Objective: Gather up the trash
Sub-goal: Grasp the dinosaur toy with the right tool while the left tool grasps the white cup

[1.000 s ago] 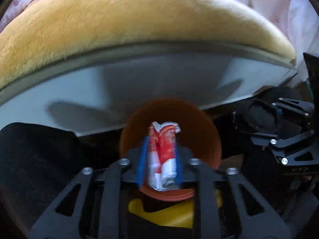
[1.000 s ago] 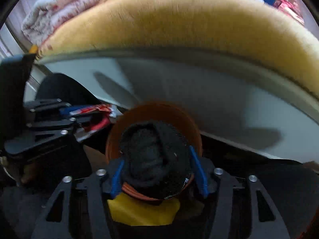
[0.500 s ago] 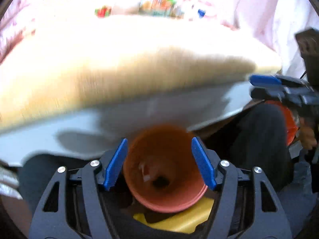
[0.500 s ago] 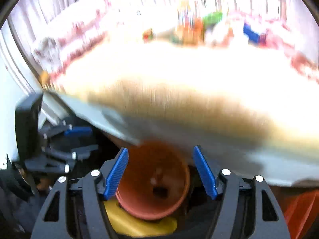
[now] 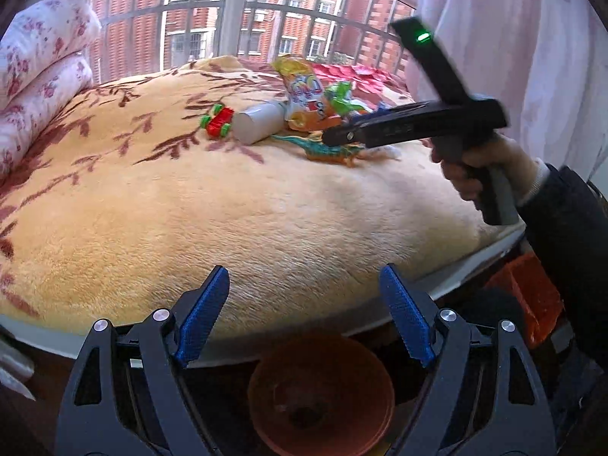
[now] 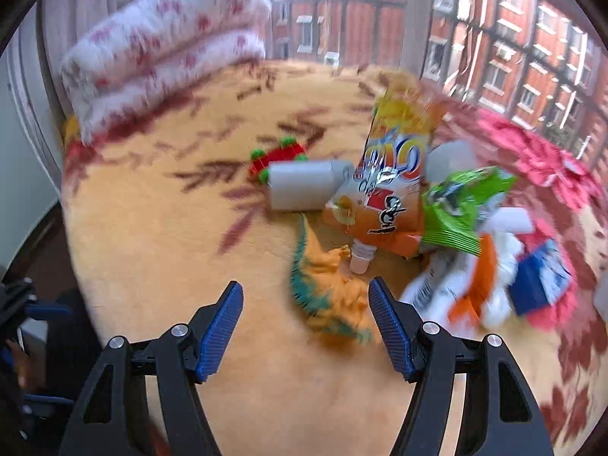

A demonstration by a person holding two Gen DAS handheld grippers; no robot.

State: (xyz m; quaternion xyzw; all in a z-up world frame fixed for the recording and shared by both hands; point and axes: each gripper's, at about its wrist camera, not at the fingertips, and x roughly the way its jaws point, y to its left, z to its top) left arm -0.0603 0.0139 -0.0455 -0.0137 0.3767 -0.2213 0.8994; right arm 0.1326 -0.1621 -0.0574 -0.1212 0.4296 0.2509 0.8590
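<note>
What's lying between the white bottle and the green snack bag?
The orange snack bag lies between the white bottle and the green snack bag, leaning over the bottle's end. The right wrist view shows it best.

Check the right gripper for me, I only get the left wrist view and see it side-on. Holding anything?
Observer: No. The right gripper is open, with nothing pinched between its blue pads.
Operator: What's it aimed at?
Observer: The toy dinosaur. It lies on the blanket just ahead of the fingertips, though that view is blurred.
Operator: Any trash my view hides behind that gripper?
Observer: Yes. A crumpled white and orange wrapper and a blue carton lie right of the dinosaur, below the green packet.
</note>
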